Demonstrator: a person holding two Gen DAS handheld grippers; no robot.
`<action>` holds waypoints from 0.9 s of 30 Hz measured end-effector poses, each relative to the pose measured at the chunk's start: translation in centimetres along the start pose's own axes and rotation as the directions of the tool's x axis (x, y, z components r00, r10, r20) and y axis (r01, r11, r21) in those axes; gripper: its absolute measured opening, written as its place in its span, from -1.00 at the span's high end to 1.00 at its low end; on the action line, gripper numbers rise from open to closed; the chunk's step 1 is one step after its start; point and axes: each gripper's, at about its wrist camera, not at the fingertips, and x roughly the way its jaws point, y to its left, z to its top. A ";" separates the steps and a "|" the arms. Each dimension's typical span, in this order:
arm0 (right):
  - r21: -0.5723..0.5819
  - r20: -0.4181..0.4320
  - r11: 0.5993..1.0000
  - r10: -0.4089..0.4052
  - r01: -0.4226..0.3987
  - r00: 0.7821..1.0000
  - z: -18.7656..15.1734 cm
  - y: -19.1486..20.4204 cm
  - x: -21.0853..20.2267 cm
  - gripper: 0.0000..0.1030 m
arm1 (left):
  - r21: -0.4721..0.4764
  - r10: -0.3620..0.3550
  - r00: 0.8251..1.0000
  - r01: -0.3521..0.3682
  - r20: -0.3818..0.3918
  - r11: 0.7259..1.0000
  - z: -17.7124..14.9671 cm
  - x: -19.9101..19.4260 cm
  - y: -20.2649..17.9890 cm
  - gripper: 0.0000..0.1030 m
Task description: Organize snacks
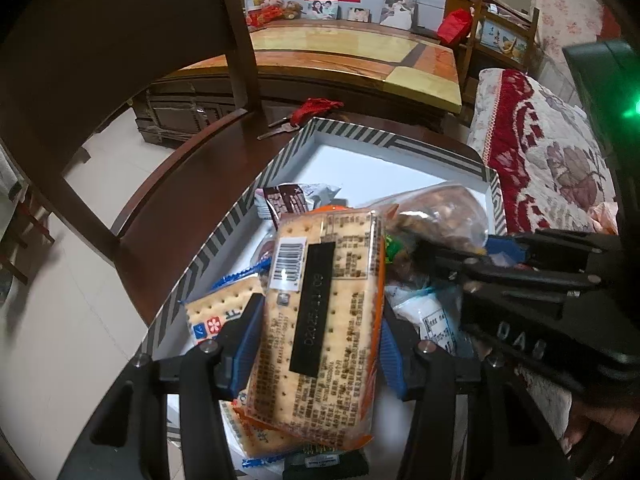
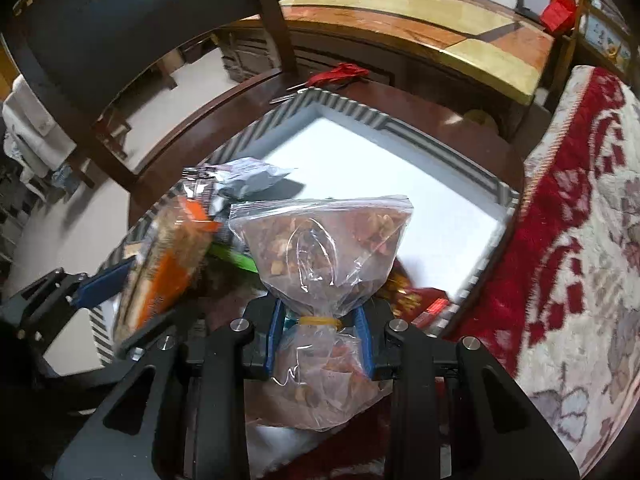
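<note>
My left gripper (image 1: 316,320) is shut on an orange-edged cracker pack (image 1: 320,320) and holds it over the white box with a striped rim (image 1: 224,232). My right gripper (image 2: 320,320) is shut on a clear zip bag of brown snacks (image 2: 324,240), pinched at its yellow rubber band, above the same box (image 2: 360,120). The right gripper also shows in the left wrist view (image 1: 460,264) at the right, and the cracker pack shows in the right wrist view (image 2: 160,264) at the left. More cracker packs (image 1: 216,316) and a grey wrapper (image 1: 296,196) lie in the box.
The box sits on a dark wooden chair seat (image 1: 192,184). Keys with a red tassel (image 1: 304,114) lie behind the box. A floral red cushion (image 1: 552,160) lies to the right. A wooden table (image 1: 352,52) stands beyond.
</note>
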 end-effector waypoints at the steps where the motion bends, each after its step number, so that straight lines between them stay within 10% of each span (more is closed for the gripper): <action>1: -0.008 0.001 1.000 0.005 -0.005 1.000 0.1 0.3 0.1 0.42 | -0.002 0.006 1.000 -0.006 -0.001 1.000 0.0 0.0 0.0 -0.08; 8: 0.000 0.010 0.998 0.057 -0.057 0.998 -0.4 1.1 -1.2 -0.03 | -0.028 0.045 0.999 -0.045 -0.005 0.999 -0.3 -0.4 0.5 -0.46; 27: 0.099 0.232 0.994 -0.065 0.043 0.970 -8.0 0.1 -10.0 -0.04 | 0.009 0.049 0.997 -0.050 0.064 0.999 -2.9 -5.0 -1.9 -0.87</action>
